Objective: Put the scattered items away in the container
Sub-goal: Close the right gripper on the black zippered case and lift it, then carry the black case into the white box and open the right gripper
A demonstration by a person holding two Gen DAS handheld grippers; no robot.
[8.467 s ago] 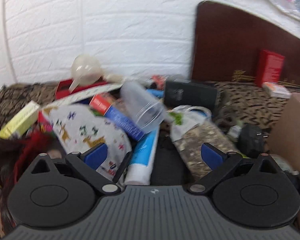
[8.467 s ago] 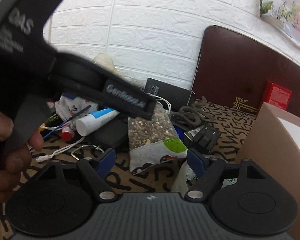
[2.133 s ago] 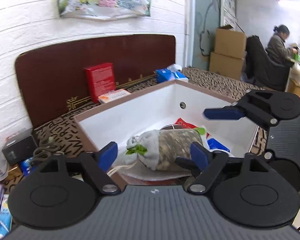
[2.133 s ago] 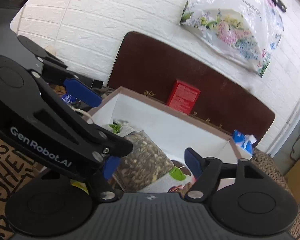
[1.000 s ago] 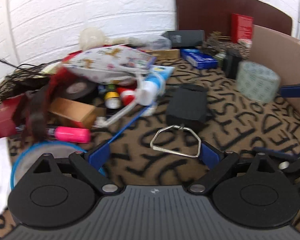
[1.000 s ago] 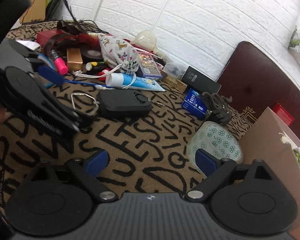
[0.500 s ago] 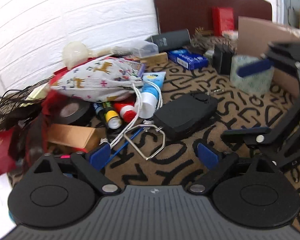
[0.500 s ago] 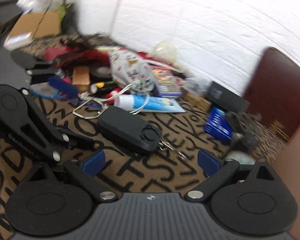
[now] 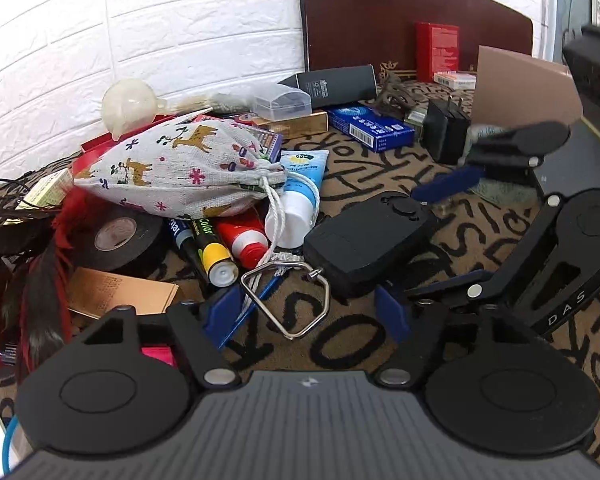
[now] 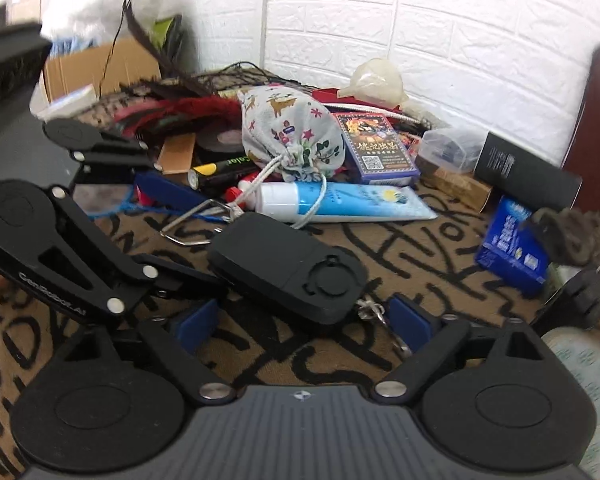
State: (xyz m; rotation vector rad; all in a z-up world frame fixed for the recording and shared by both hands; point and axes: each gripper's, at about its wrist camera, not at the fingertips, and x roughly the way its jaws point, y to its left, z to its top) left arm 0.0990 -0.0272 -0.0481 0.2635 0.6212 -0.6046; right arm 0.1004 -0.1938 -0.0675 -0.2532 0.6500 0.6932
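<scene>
Black marker (image 9: 204, 236) labelled "Color"

The left gripper (image 9: 306, 314) sits low with its jaws spread wide, blue pads (image 9: 220, 312) well apart and nothing clamped between them. The right gripper (image 10: 300, 322) is likewise low and its jaws stand wide, with a clear gap between the blue pads (image 10: 196, 326). Each gripper shows in the other's view: from the left wrist, the right gripper (image 9: 448, 236) reaches in from beyond the right jaw, angled across the front; from the right wrist, the left gripper (image 10: 172, 232) comes in from beyond the left jaw. Both pairs of jaws point toward the same spot.
</scene>
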